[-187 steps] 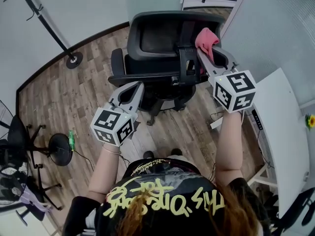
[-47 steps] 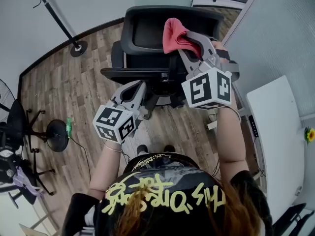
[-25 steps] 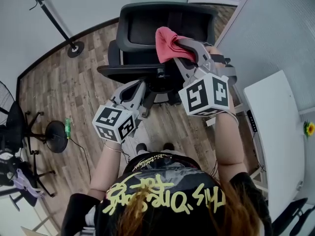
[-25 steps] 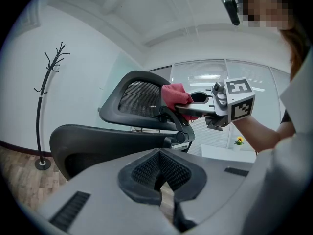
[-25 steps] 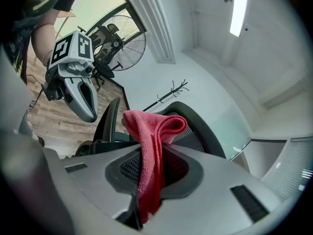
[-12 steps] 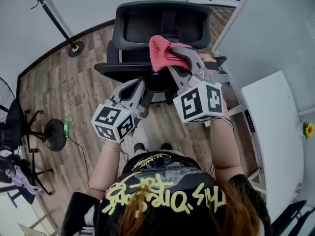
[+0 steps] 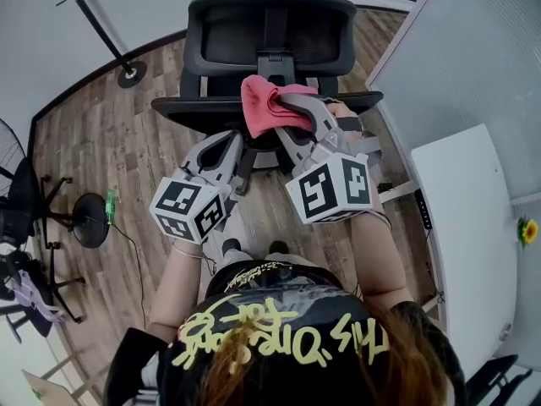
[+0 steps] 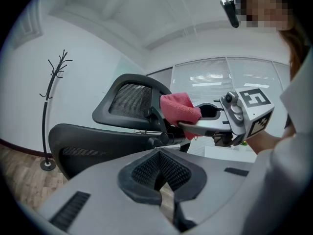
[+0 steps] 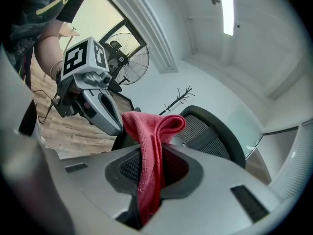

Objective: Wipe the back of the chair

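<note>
A black mesh office chair with a curved headrest stands on the wood-plank floor, its back turned to the person, who holds 2 grey two-jaw grippers in front of it. The right gripper is clenched on a folded pink-red cloth; in the right gripper view the cloth runs up between the ribbed pads and folds over above them. Seen from the head view, the cloth sits at the middle of the chair back's top edge, just below the bracket that carries the headrest; the left gripper view shows it right beside that bracket, but whether it presses on the frame cannot be told. The left gripper hangs lower and to the left, near the back's top edge and apart from the cloth, its jaws brought together with nothing between them. A black coat stand is well off to the left, and a white table lies to the right.
</note>
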The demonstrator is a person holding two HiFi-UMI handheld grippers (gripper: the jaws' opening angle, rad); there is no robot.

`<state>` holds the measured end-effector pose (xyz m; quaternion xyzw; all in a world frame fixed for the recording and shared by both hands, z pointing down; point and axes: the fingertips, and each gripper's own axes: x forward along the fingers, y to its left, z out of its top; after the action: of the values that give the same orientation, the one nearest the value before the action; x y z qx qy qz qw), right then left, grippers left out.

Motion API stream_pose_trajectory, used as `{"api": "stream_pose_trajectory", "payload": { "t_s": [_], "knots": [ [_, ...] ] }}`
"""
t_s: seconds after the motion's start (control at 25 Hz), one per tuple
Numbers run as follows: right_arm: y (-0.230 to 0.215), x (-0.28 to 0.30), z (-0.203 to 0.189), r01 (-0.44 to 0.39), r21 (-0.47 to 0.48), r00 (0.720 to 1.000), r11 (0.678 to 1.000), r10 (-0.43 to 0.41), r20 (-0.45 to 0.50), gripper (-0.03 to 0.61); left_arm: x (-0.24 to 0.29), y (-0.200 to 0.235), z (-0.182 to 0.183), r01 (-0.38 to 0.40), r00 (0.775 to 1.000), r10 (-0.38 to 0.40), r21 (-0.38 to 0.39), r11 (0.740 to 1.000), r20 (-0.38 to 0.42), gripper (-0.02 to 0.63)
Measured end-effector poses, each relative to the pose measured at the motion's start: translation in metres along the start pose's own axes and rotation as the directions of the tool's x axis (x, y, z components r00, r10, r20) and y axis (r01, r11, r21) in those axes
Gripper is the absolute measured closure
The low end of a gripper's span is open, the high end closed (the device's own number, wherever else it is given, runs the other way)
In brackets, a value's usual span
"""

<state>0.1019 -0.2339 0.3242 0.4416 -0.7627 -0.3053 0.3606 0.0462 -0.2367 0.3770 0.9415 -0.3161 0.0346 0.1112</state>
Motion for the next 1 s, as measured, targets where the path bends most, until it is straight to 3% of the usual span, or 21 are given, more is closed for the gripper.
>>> {"api": "stream_pose_trajectory", "payload": {
  "t_s": [0.64,1.0],
  "knots": [
    [0.031,-0.019,-0.006,-0.088,0.077,0.994,0.993,0.082,0.076,0.517,-0.001,-0.008,-0.017,-0.093,0.995,0.094,-0.029,0.995,0.020,0.620],
    [0.074,-0.020,-0.030,-0.188,0.192,0.979,0.963,0.166,0.122,0.517,-0.004,-0.013,-0.021,-0.112,0.994,0.112,-0.033,0.993,0.015,0.621]
  ]
}}
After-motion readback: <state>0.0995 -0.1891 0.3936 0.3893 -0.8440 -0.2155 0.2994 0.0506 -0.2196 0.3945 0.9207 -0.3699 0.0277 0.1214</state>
